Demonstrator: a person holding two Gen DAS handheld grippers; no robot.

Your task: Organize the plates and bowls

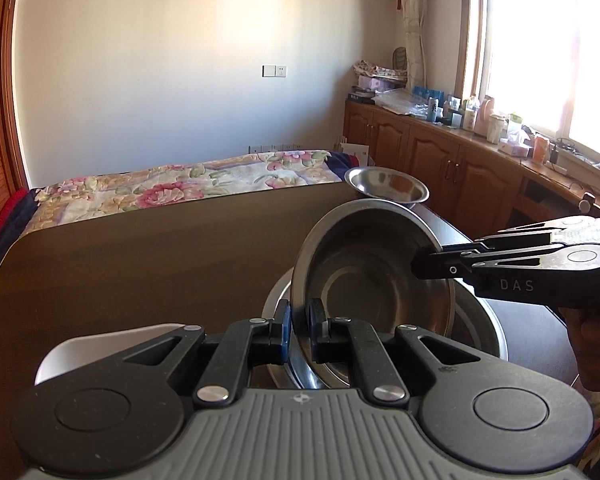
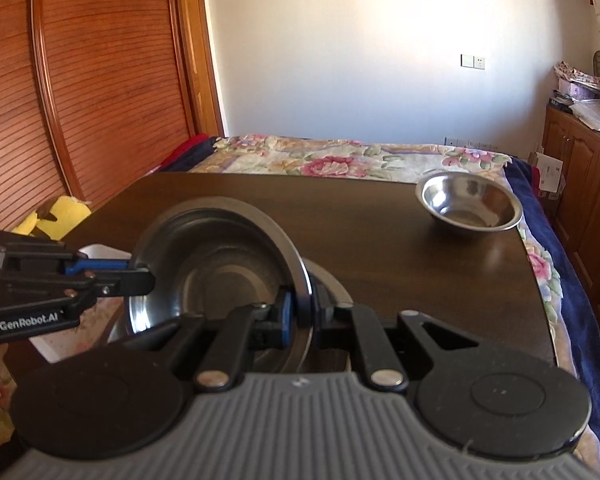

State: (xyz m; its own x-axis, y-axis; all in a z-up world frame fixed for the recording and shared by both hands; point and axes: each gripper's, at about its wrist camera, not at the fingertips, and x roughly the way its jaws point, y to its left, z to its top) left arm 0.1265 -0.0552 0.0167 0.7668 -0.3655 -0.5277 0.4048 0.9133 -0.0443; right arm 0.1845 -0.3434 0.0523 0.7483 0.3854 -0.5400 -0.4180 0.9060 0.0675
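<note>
Both grippers are clamped on the rim of one steel bowl (image 1: 372, 280), held tilted above a larger bowl (image 1: 480, 320) on the dark table (image 1: 140, 248). The left gripper (image 1: 299, 326) pinches the rim at 6 o'clock in its own view, and the right gripper (image 2: 302, 312) does the same in its view, each on an opposite side of the bowl. My read: mid-nesting, stacking bowls. The next move calls for levelling the bowl, lowering it centred into the larger one, then releasing both sides. A small bowl (image 2: 470, 200) waits at the table's far corner, at 1 o'clock in the right view, untouched. The larger bowl is mostly hidden; a pale flat piece (image 1: 100, 344) at 8 o'clock is cut off and can't be identified.
</note>
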